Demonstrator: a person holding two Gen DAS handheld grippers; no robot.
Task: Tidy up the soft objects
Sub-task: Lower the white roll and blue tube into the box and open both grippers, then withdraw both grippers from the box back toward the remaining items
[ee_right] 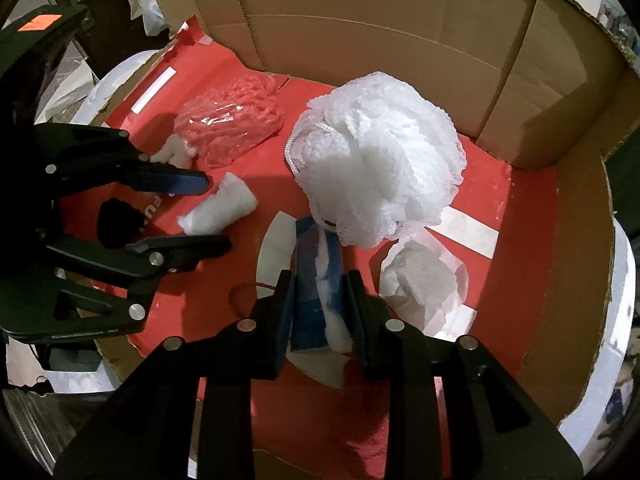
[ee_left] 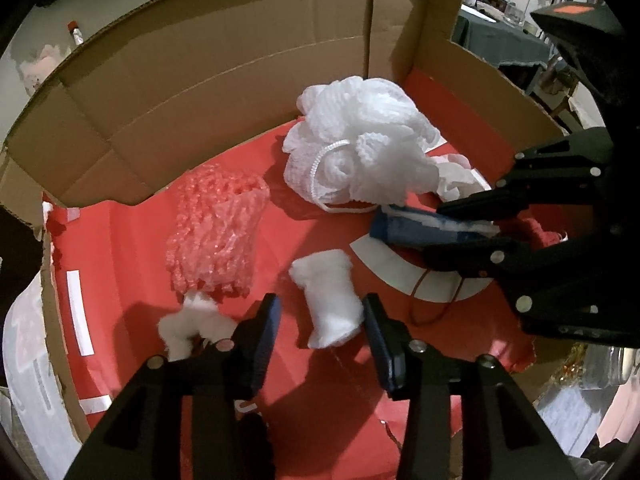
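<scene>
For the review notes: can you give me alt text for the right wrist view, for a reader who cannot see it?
The right gripper is shut on a blue pack with white padding, inside a cardboard box with a red floor. Beyond it sits a white mesh bath pouf and a pink foam net. On the left, the open left gripper straddles a white cotton wad.

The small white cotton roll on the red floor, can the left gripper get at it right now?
Probably yes. The left gripper has its jaws open on either side of the white cotton roll, pads not pressing, nothing between. The right gripper is busy on the blue pack, off to the side.
</scene>
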